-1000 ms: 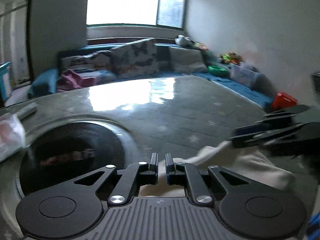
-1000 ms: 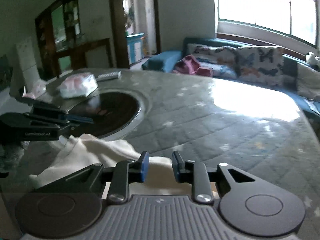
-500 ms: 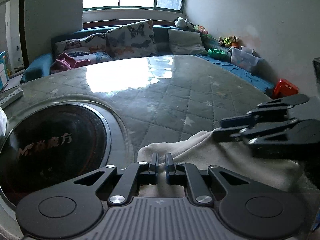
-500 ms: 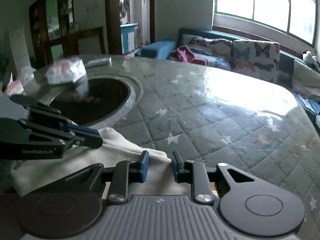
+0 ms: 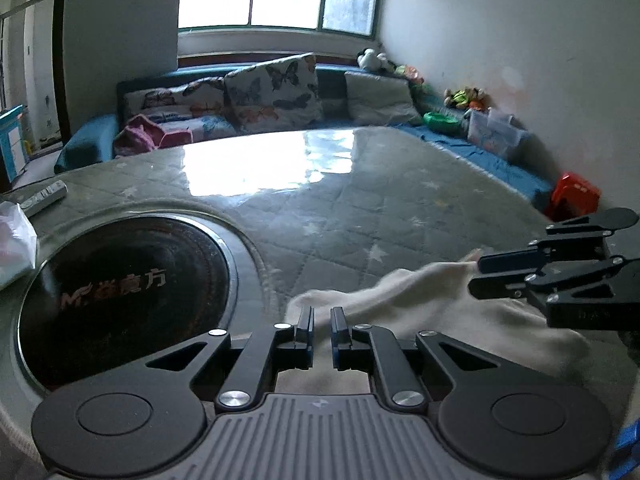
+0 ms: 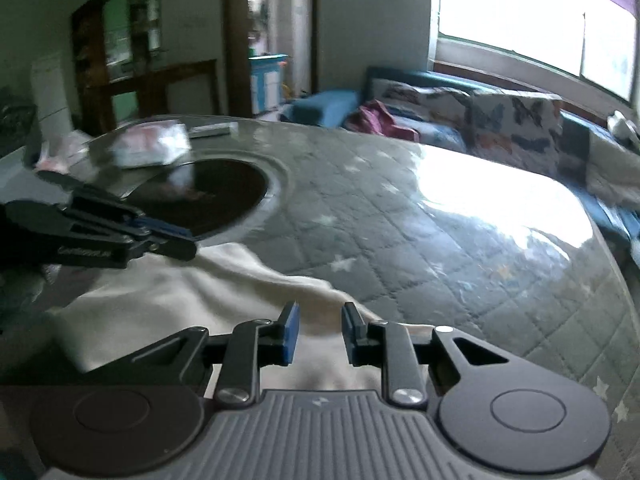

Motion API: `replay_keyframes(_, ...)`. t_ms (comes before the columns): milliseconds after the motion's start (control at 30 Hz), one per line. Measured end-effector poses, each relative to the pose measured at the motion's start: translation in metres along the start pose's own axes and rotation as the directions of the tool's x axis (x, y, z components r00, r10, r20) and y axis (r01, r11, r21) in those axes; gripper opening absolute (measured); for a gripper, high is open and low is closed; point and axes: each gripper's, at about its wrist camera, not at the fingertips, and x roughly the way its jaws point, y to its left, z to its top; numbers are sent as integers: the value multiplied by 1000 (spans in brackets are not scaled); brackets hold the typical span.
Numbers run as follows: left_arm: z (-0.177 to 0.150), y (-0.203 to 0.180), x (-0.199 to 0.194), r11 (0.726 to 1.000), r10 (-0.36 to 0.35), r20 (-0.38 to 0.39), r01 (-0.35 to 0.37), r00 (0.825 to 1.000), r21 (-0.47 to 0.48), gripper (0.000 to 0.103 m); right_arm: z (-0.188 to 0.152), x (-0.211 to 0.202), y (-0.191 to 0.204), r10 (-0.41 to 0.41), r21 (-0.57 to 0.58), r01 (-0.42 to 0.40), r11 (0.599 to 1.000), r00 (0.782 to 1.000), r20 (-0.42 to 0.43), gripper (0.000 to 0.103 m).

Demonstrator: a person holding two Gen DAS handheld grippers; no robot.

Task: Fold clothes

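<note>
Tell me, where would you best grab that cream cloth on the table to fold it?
Probably by its far edge, one corner per gripper. The cream cloth lies bunched on the quilted table, its far hem free toward open tabletop. The left gripper and right gripper come from the near side, low, fingers straddling the hem.

A grey-green quilted table cover (image 5: 400, 216) is patterned with pale stars. A cream fabric garment (image 6: 192, 300) is plain. Butterflies are printed on white sofa cushions (image 5: 272, 92). Blue pads are seen on black grippers.

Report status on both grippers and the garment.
Left gripper and right gripper both slightly open, over cream fleece garment. Garment rumpled on grey quilted table. Nothing blocking.
</note>
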Motion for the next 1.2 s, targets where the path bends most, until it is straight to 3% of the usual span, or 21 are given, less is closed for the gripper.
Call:
replay_keyframes(167,-19,-22,-22,997,-70,14,69,997,28,9,-10,-22,30,73,-88,-74,993,997,-4,21)
replay_keyframes(400,-40,-46,-25,992,-117,7,117,993,50,9,-32,-30,53,99,-120,-101,988,995,-28,21)
replay_keyframes(600,-50,-43,-18,995,-93,-12,93,996,35,12,-42,-27,57,98,-111,-101,989,995,-37,22)
replay_keyframes(733,-52,-25,-32,998,-64,15,64,998,-18,11,-41,-41,45,84,-74,-84,994,996,-11,22)
replay_keyframes(867,-62,-2,-40,996,-22,20,23,1000,-85,11,-50,-39,28,43,-30,-44,999,998,-36,22)
replay_keyframes(1000,-71,22,-50,987,4,38,2,999,-160,11,-56,-38,21,57,10,-57,998,998,-31,22)
replay_keyframes(1200,-70,40,-54,979,53,44,-44,998,-199,13,-54,-36,20,58,5,-58,998,997,-42,23)
